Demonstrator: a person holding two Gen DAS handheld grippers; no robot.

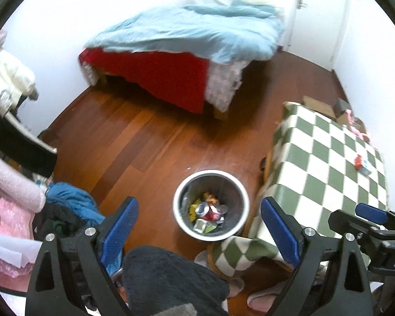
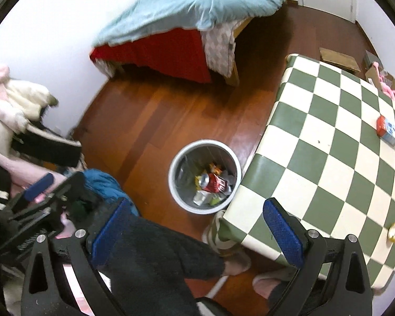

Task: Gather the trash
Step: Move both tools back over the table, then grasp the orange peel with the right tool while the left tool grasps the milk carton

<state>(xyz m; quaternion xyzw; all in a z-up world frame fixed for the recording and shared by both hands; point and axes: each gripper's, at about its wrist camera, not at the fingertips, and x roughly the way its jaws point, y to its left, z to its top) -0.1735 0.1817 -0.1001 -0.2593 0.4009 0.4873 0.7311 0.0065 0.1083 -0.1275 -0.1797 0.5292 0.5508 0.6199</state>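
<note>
Trash already filled our bin [image 2: 205,176], yet a small carton [image 2: 388,130] remained on the checkered table [image 2: 316,142], both our grippers gaping empty.

Left wrist view: directed downward from above the floor | right wrist view: directed likewise, set nearer the checkered table [image 2: 329,142] | shared: trash bin [image 1: 210,205], bed [image 1: 187,39], table.

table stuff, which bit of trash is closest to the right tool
The yellow tape roll at the table's near edge, just beyond the right tool; the red-and-blue carton lies farther back.
</note>
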